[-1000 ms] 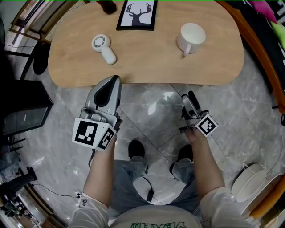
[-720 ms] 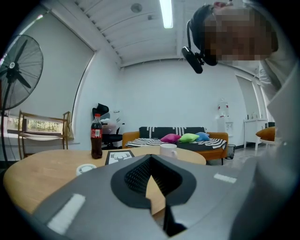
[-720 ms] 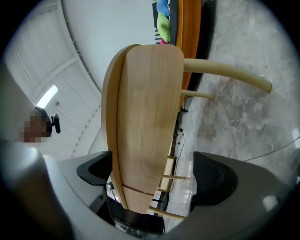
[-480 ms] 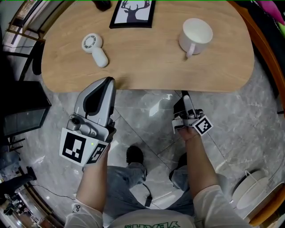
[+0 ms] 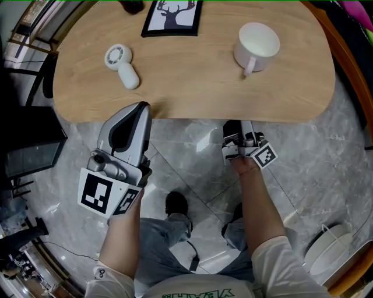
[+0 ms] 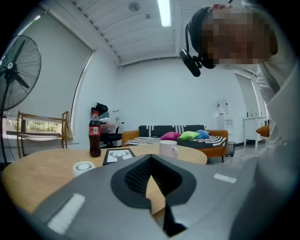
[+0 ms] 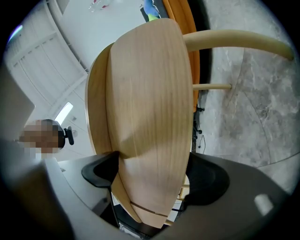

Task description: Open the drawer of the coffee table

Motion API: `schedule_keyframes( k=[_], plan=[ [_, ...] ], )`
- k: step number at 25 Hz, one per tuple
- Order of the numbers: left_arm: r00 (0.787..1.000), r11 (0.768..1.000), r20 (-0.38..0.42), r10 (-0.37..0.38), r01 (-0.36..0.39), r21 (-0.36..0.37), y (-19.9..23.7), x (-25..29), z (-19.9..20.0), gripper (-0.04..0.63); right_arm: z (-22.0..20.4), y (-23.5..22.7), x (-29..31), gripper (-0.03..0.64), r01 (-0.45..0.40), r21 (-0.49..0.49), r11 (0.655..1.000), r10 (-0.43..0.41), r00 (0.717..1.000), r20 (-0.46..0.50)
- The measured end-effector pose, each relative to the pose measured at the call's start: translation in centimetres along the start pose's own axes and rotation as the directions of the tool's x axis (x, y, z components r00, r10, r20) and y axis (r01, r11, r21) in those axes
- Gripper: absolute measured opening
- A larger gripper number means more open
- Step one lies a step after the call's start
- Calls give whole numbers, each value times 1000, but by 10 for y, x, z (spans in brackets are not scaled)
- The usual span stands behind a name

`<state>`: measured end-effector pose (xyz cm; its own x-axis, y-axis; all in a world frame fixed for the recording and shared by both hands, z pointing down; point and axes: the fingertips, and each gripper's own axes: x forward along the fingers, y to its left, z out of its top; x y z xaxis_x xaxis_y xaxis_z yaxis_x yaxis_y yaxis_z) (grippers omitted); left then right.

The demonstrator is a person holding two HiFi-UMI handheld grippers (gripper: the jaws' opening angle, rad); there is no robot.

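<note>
The oval wooden coffee table (image 5: 192, 75) fills the top of the head view. Its drawer is hidden under the top there. In the right gripper view a pale wooden drawer front (image 7: 150, 108) stands between the two black pads. My right gripper (image 5: 238, 135) reaches under the table's near edge, and its jaws are closing around that panel (image 7: 150, 174). I cannot see the pads pressing on it. My left gripper (image 5: 143, 106) is held at the table's near edge, further left. It is shut with nothing in it (image 6: 151, 161).
On the table top are a white mug (image 5: 256, 43), a white hand-held fan (image 5: 121, 64), a framed deer picture (image 5: 173, 17) and a cola bottle (image 6: 94, 136). A black cabinet (image 5: 29, 145) stands at the left. The person's feet (image 5: 176, 204) rest on the marble floor.
My right gripper has moved up to the table's near edge, rolled, and gone partly under it. The left gripper has hardly moved.
</note>
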<state>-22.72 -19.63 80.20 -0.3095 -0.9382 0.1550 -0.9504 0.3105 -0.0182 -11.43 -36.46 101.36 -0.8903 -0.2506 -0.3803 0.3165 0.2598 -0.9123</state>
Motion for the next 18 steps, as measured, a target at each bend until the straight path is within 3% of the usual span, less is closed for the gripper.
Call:
schedule_keyframes(
  k=[6,18],
  plan=[
    [1000,1000,-3,-2,2,3,0,-1,-3,0,0,-2,0,419,-21,-5,1000,21,999,25],
    [1000,1000,-6,-6,6,-2,-5,-6,-2,0,-12,10,-24,419,-11,15,1000,10,1000,13]
  ],
)
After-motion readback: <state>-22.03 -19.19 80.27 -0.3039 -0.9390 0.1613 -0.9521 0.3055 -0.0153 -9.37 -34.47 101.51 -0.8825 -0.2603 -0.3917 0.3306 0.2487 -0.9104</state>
